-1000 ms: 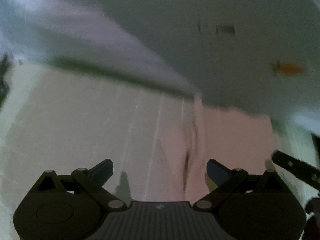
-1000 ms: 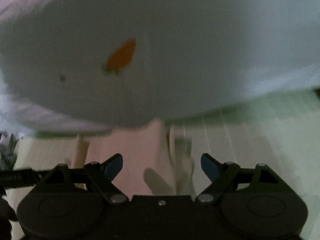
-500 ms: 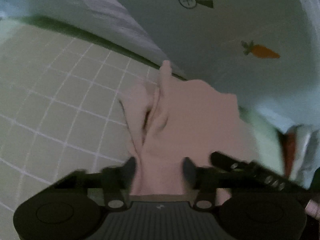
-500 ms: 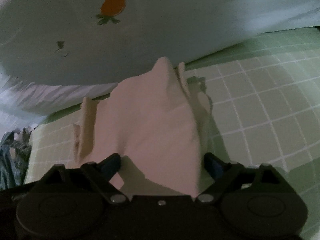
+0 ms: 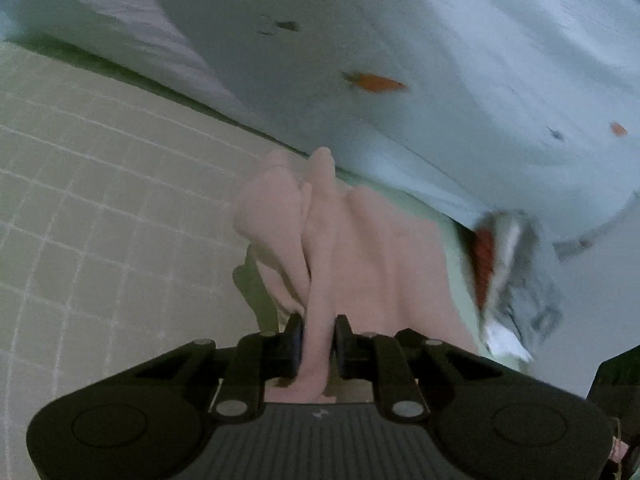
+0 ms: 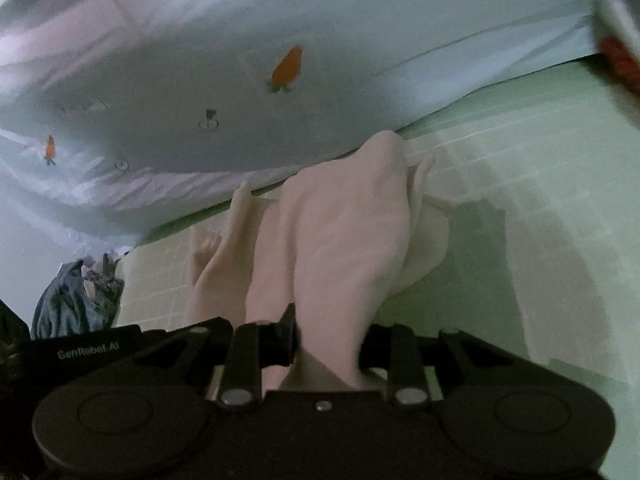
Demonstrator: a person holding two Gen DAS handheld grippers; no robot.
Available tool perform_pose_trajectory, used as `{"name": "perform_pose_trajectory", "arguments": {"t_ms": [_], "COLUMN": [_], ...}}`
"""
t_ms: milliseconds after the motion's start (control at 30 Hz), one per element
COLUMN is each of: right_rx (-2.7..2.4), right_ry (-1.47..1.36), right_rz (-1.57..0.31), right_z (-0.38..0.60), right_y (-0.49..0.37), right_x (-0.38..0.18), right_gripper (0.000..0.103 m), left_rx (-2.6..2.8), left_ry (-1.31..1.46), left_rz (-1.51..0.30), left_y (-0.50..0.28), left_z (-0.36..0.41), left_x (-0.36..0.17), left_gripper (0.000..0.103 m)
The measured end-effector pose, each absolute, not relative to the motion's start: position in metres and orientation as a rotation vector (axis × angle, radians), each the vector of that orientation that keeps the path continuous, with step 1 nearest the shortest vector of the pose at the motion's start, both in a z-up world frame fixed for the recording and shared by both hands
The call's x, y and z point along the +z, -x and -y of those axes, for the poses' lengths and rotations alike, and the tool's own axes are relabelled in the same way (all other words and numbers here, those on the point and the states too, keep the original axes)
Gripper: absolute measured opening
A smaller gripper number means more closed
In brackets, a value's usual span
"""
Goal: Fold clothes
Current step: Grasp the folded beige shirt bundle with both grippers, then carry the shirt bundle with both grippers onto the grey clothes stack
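Note:
A pale pink garment [image 5: 360, 240] hangs rumpled over a green checked sheet [image 5: 100, 184]. My left gripper [image 5: 318, 334] pinches a narrow fold of its edge, the jaws still closing on the cloth. In the right wrist view the same pink garment [image 6: 344, 232] drapes forward from my right gripper [image 6: 328, 344], whose jaws are also closing with a thick bunch of the fabric pressed between them. The cloth is lifted off the sheet at both grips and sags toward the far end.
A large light-blue pillow with carrot prints [image 5: 420, 60] [image 6: 280, 72] lies right behind the garment. A grey and red bundle of clothes [image 5: 508, 264] sits to the right in the left wrist view. A blue-grey crumpled garment [image 6: 76, 300] lies at the left in the right wrist view.
Both grippers went from wide open above the flat pink garment to closed on its near edge. Both then pulled back and up, bunching the cloth and lifting it.

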State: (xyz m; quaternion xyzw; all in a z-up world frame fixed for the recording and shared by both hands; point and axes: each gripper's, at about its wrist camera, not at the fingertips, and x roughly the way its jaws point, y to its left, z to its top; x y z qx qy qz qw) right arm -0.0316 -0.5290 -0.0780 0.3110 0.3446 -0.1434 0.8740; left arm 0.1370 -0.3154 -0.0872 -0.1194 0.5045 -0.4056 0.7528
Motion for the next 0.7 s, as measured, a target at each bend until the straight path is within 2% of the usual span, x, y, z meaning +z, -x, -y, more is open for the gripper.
{"name": "perform_pose_trajectory", "arguments": {"t_ms": [167,400,700], "right_rx": [-0.404,-0.575,-0.609], "right_ry": [-0.650,-0.703,-0.684], "right_rz": [-0.672,-0.660,-0.592], "right_z": [0.508,0.487,0.543], "right_y": [0.092,0.176,0.245], "right_x": [-0.060,-0.055,-0.050], "right_gripper": [0.027,0.026,0.026], "left_rx": [-0.985,-1.135,-1.171], "left_ry": [0.160,0.102,0.081], "left_rz": [-1.063,-1.104,-1.029], "left_y": [-0.085,-0.029,0.032], "left_z": [0.316,0.333,0.404], "left_x": [-0.071,-0.071,-0.060], "left_gripper": [0.017,0.017,0.017]}}
